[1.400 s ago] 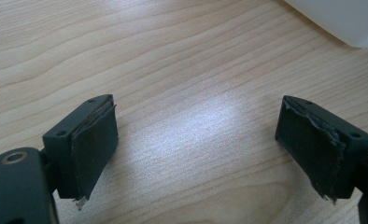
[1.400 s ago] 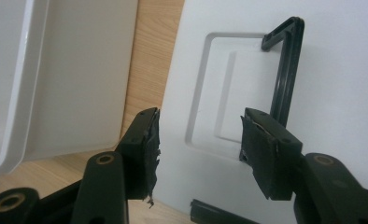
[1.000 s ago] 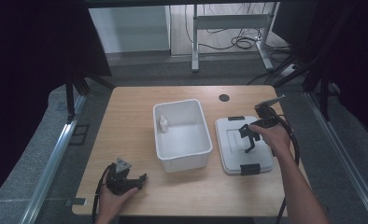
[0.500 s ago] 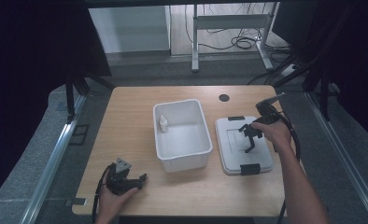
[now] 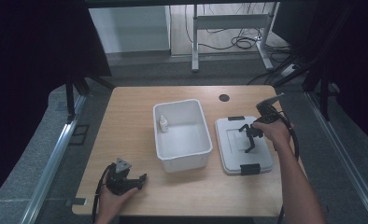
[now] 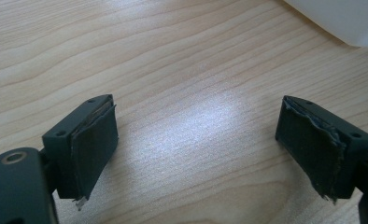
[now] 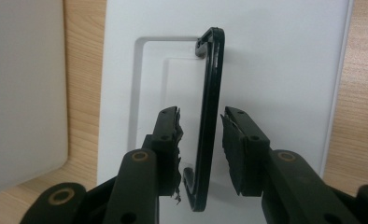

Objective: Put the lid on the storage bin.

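Note:
A white lid (image 5: 233,154) lies flat on the wooden table, right of an open white bin (image 5: 182,163). A small white bottle (image 5: 163,124) stands inside the bin at its left wall. My right gripper (image 5: 245,139) is down over the lid. In the right gripper view, its jaws (image 7: 201,116) straddle the lid's raised black handle (image 7: 210,93). They have just been closing and a narrow gap remains beside the left pad (image 7: 173,135). My left gripper (image 5: 142,179) rests at the table's front left, open (image 6: 196,149) over bare wood.
Black clips sit at the lid's near end (image 5: 250,169) and far end (image 5: 236,118). A round black grommet (image 5: 224,98) marks the table's far side. The bin's corner (image 6: 341,18) shows ahead of the left gripper. A metal desk frame (image 5: 229,23) stands beyond the table.
The right hand has sunk a little onto the lid, and its jaws have narrowed around the black handle. The left gripper has stayed put.

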